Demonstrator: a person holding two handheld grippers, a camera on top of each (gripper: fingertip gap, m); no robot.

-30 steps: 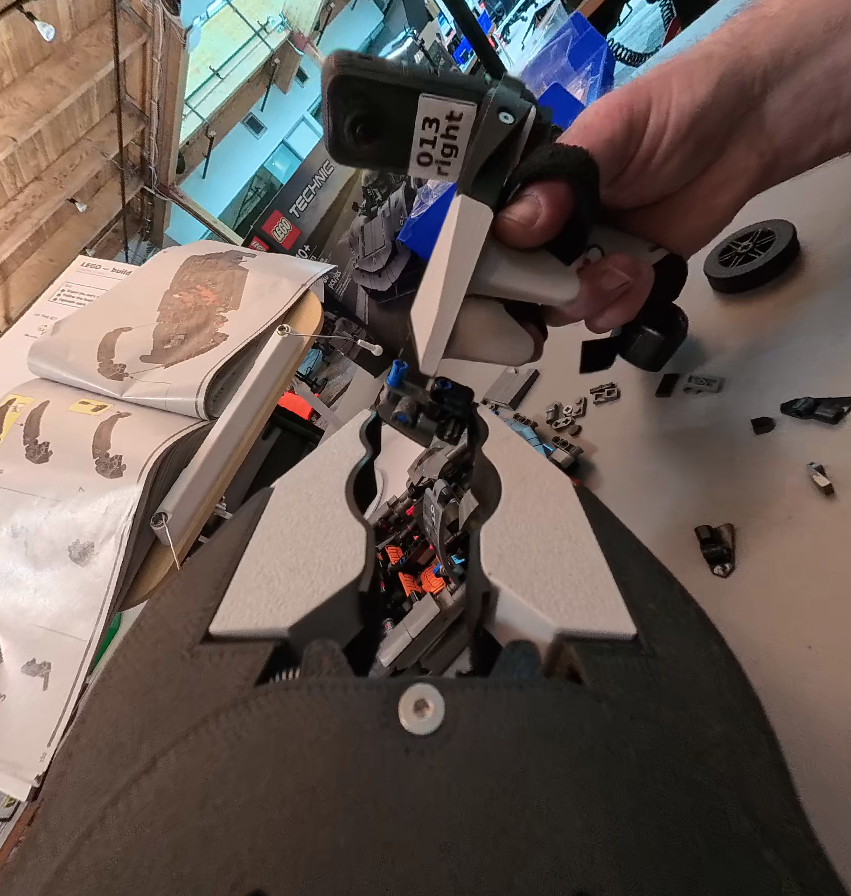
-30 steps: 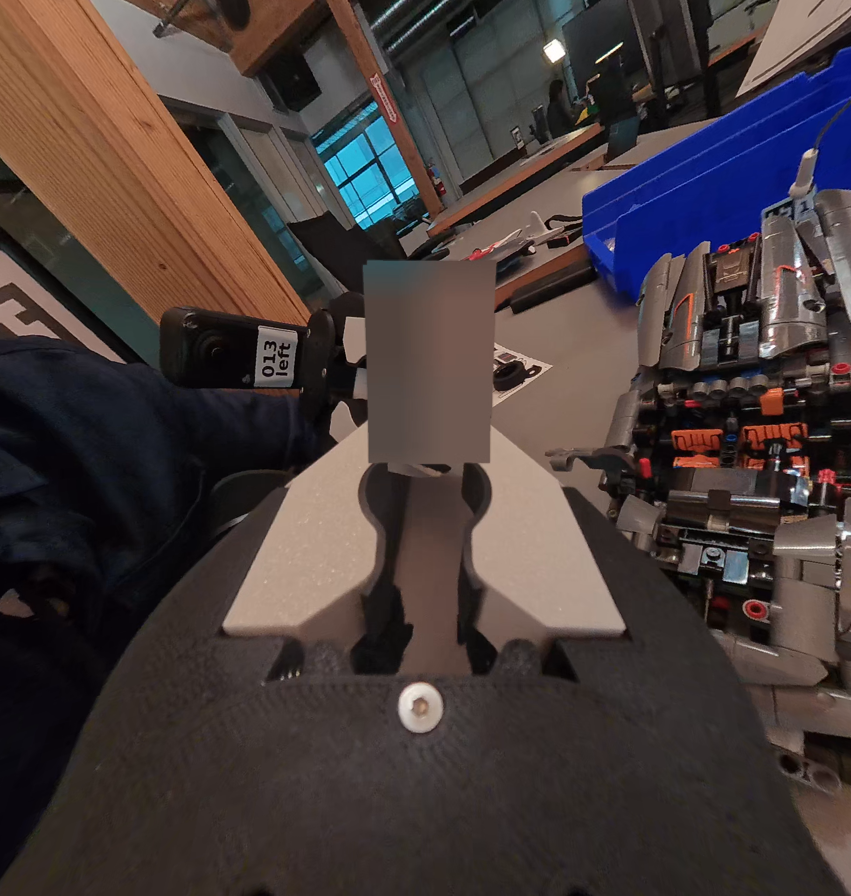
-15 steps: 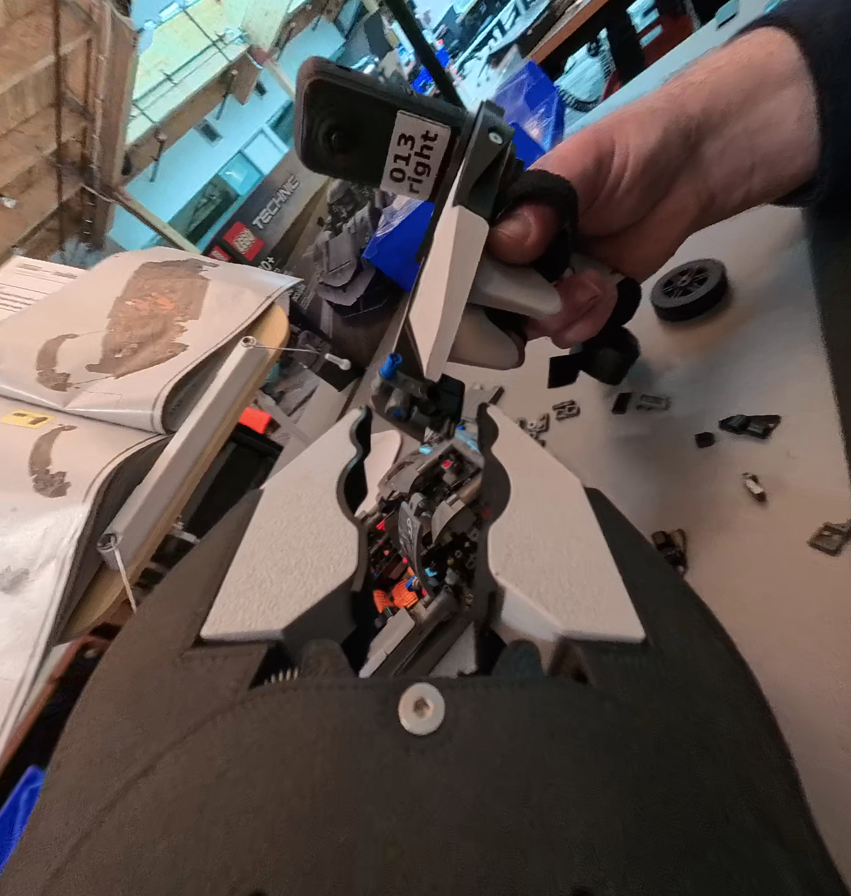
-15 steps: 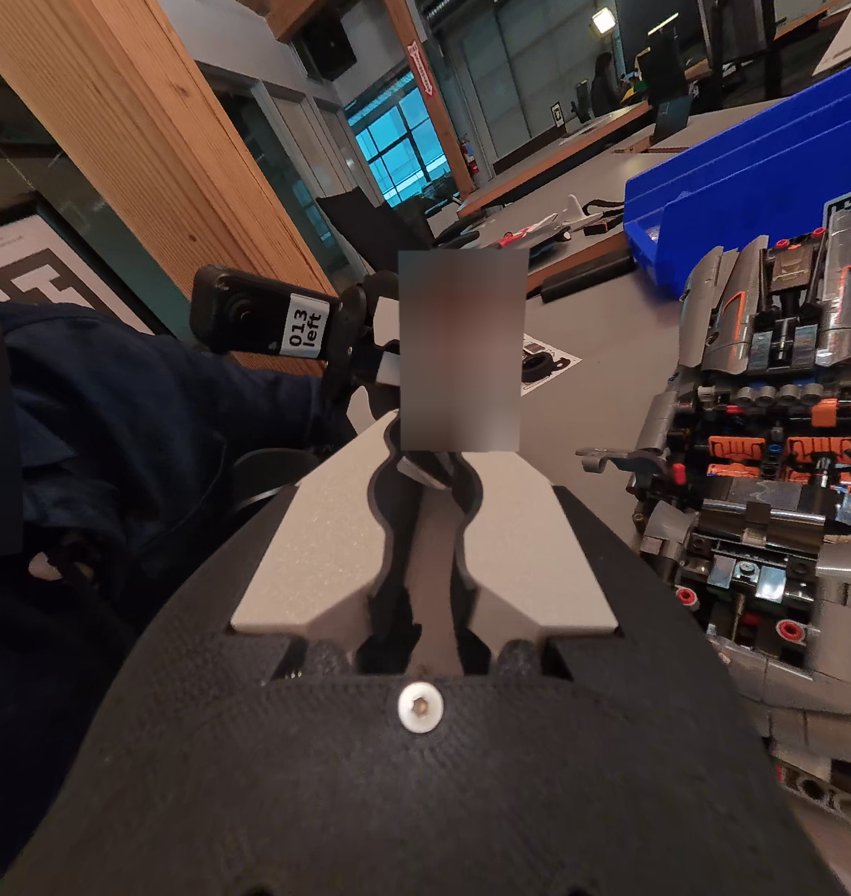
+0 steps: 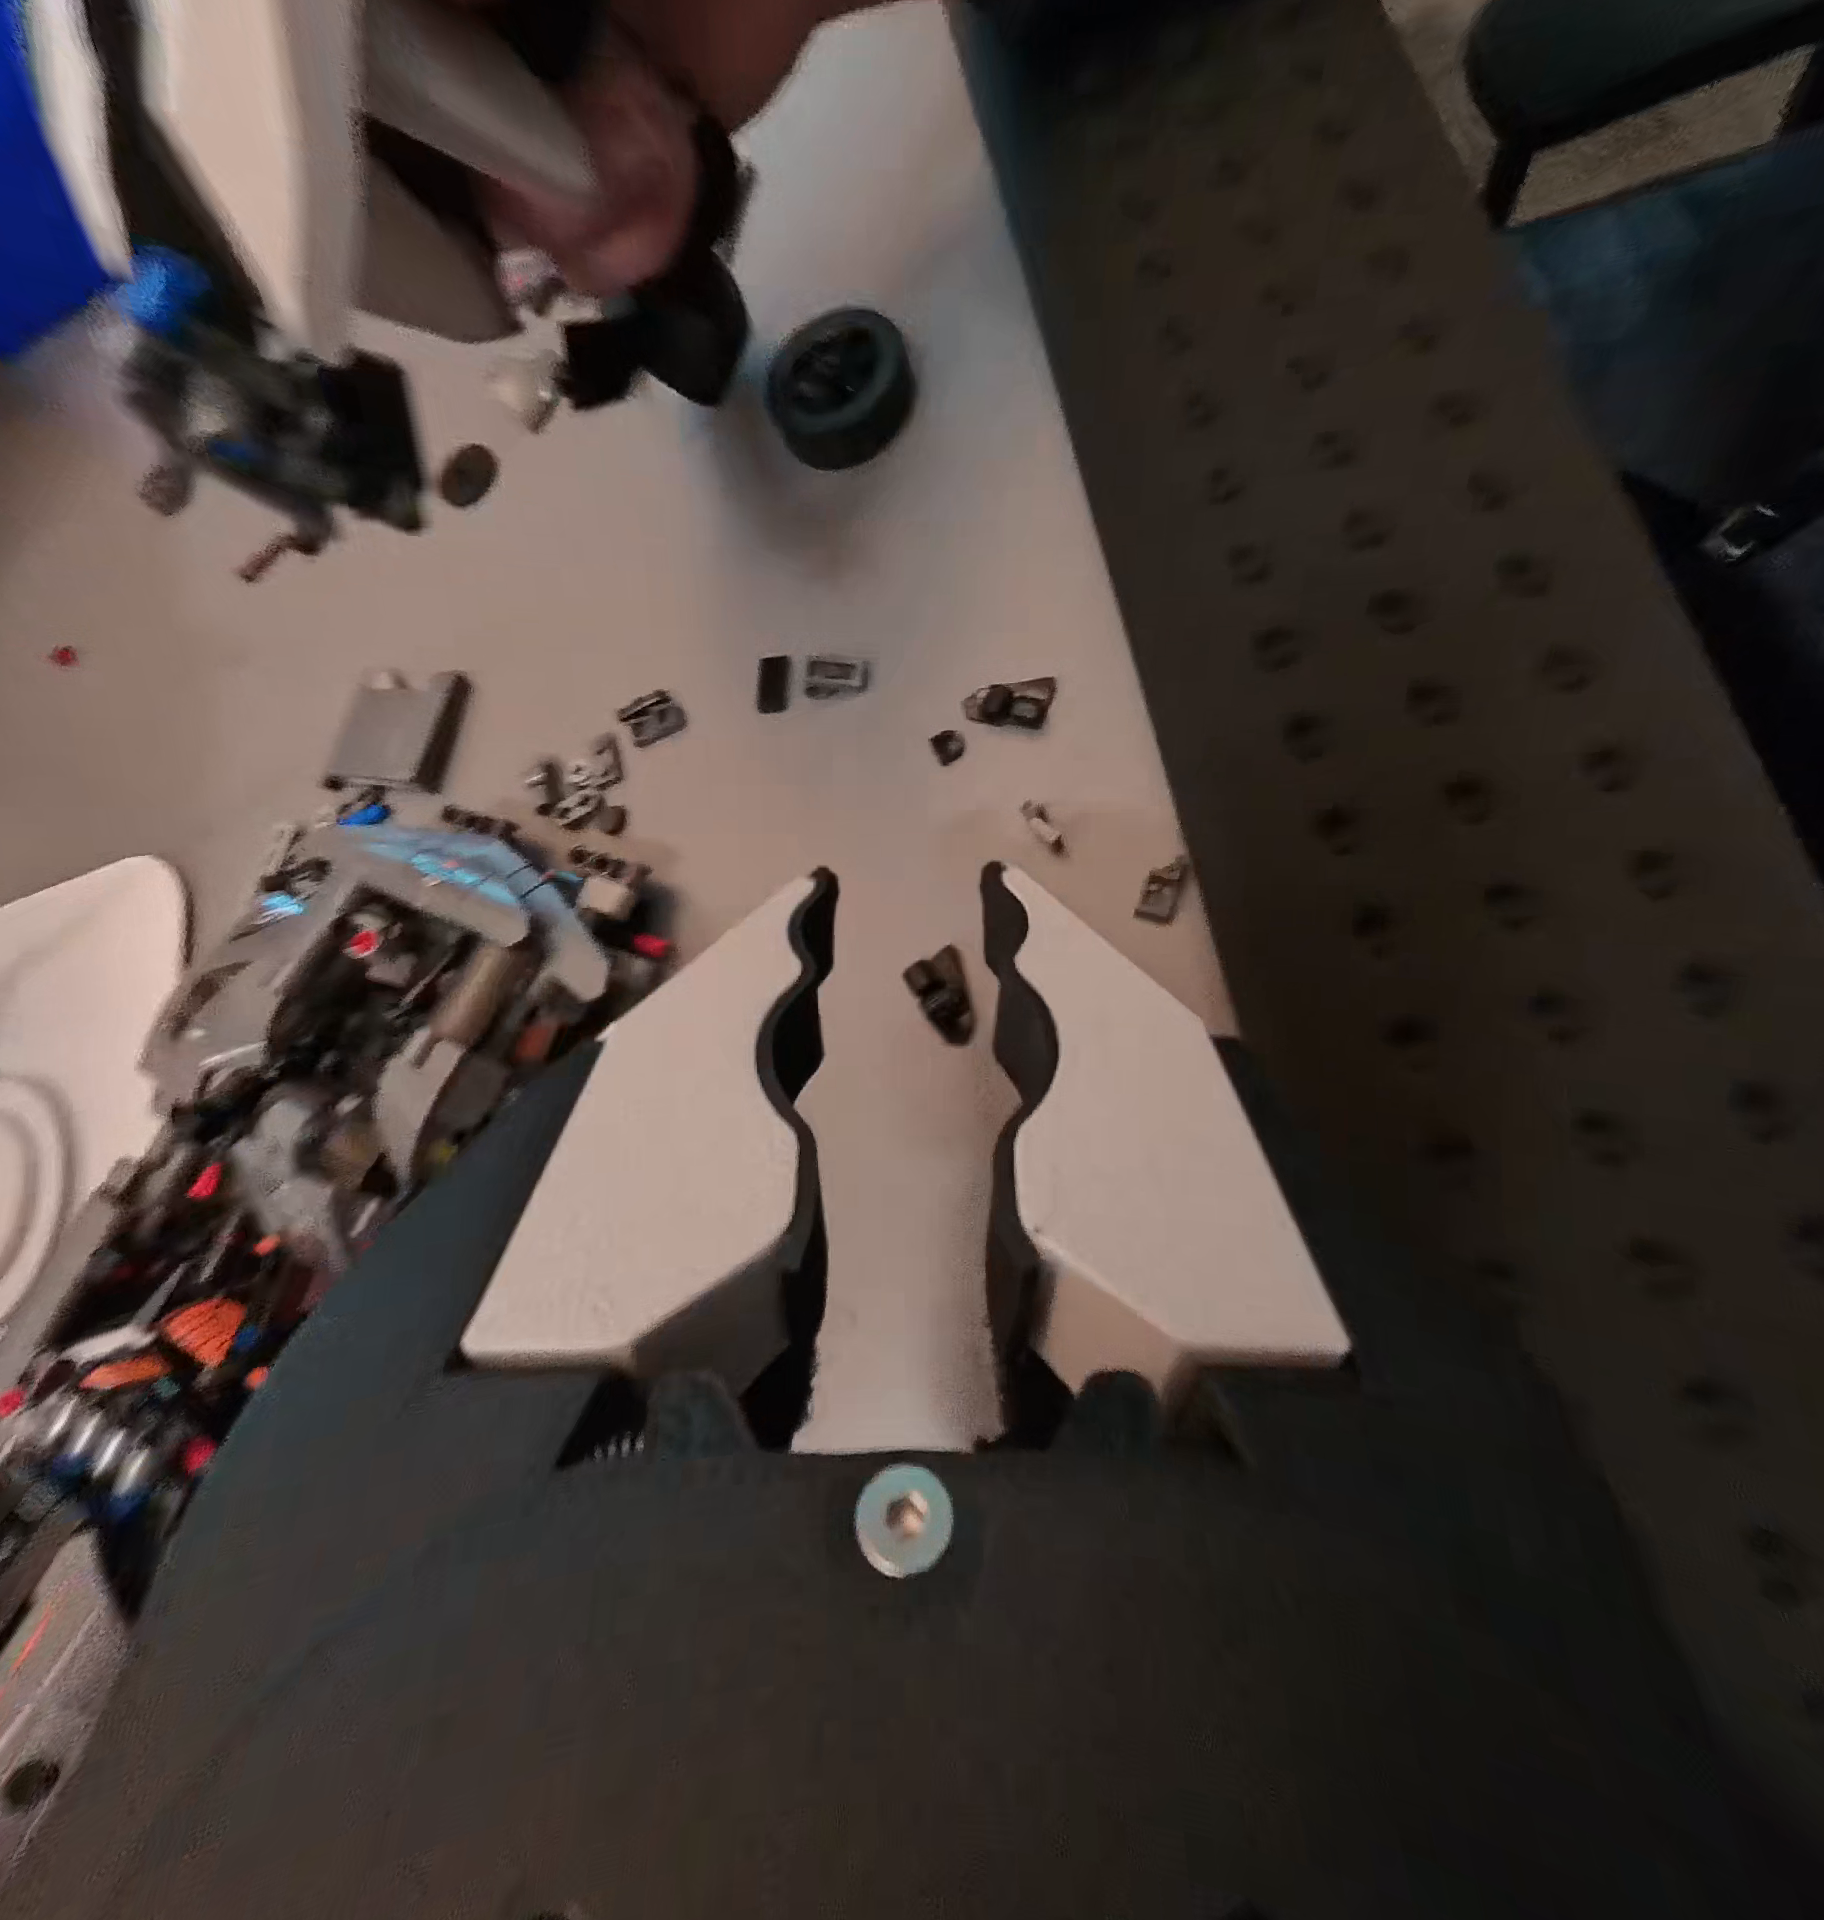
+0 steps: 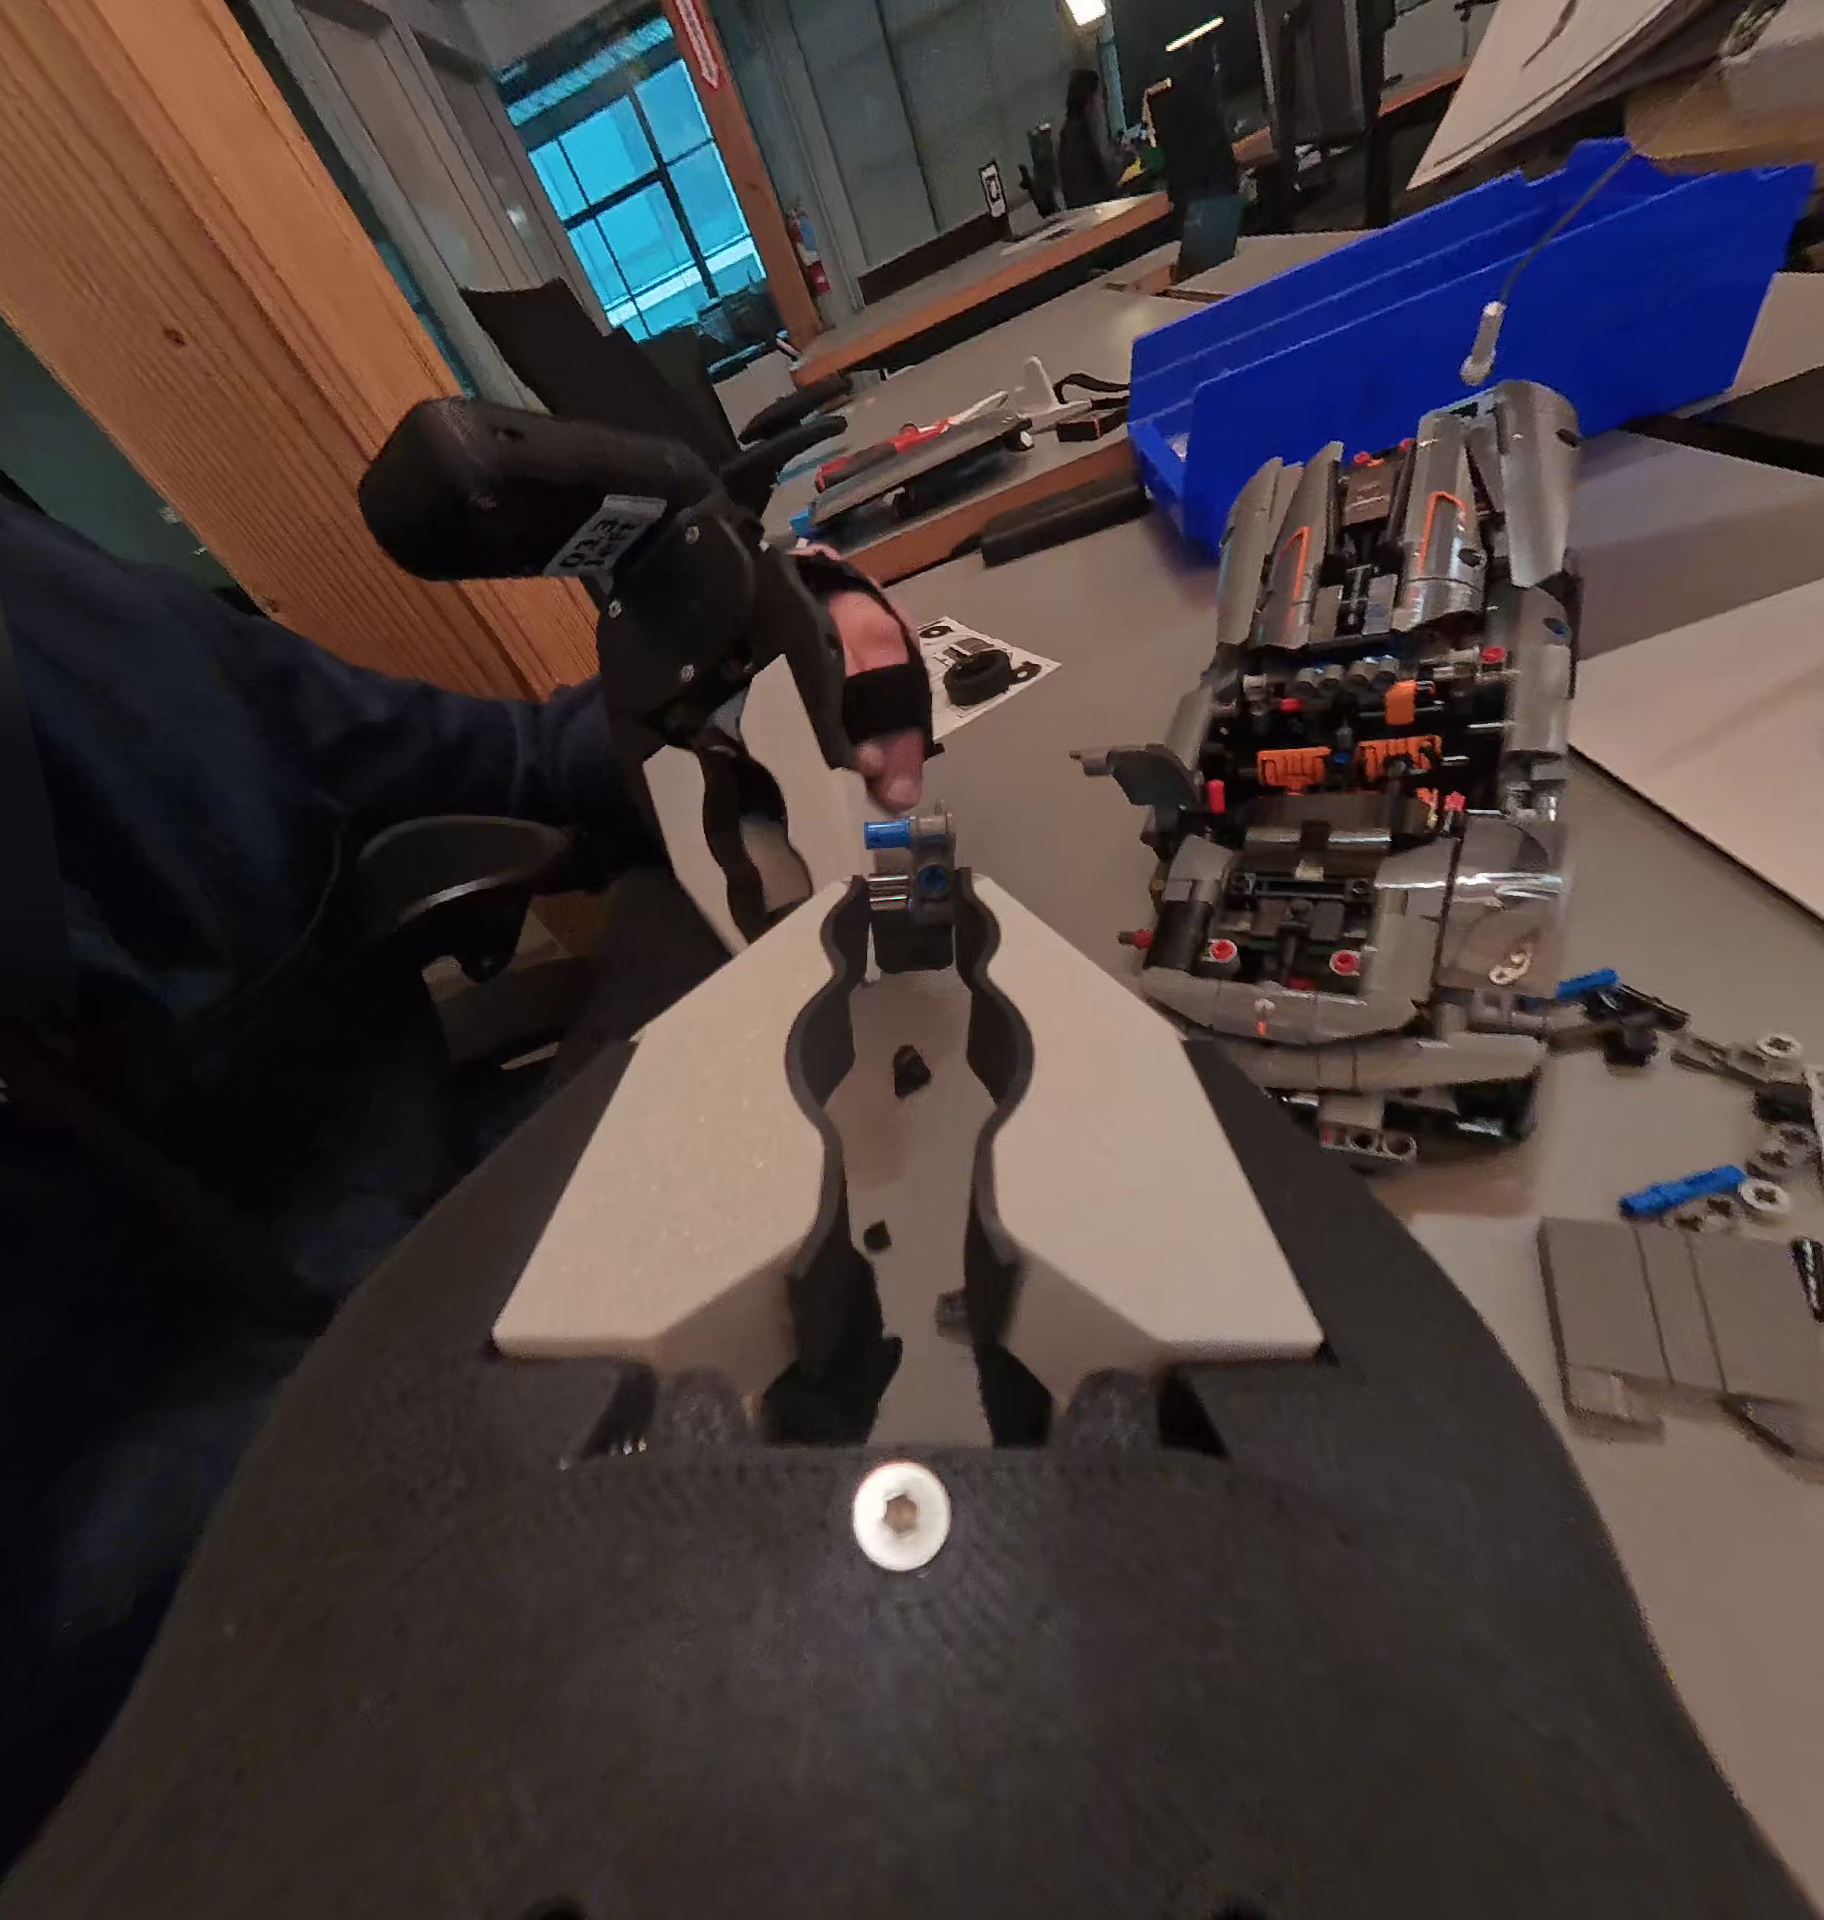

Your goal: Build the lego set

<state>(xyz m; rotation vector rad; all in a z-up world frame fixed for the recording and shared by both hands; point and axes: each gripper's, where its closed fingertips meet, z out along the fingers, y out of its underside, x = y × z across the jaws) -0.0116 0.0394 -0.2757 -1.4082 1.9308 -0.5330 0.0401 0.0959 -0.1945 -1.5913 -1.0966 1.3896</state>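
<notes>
The grey lego car (image 6: 1386,810) lies on the table, its orange and black inner parts showing; it also shows blurred in the left wrist view (image 5: 368,1039). My right gripper (image 6: 913,909) is shut on a small grey and black sub-assembly (image 6: 918,862) with a blue pin, held above the table left of the car. My left gripper (image 5: 908,883) is open and empty, pointing down at the table over a small black piece (image 5: 939,987). It also shows in the right wrist view (image 6: 747,894), just behind the sub-assembly.
Loose small parts (image 5: 814,675) and a black wheel (image 5: 840,384) lie on the table. More parts (image 6: 1770,1122) and a grey panel (image 6: 1677,1320) lie right of the car. A blue bin (image 6: 1459,312) stands behind it. A dark perforated panel (image 5: 1407,727) runs along the table's right edge. My hands' fingertips stand some 11 cm from each other. Measured from the fingertips, the small black piece (image 5: 939,987) is 5 cm or so from the left gripper and 15 cm from the right. Seen from the right wrist view (image 6: 907,1067) as well.
The sub-assembly has passed from my left gripper's tips to my right gripper. My left gripper has swung away from the manual and car down toward the loose parts. The right gripper has drawn back.
</notes>
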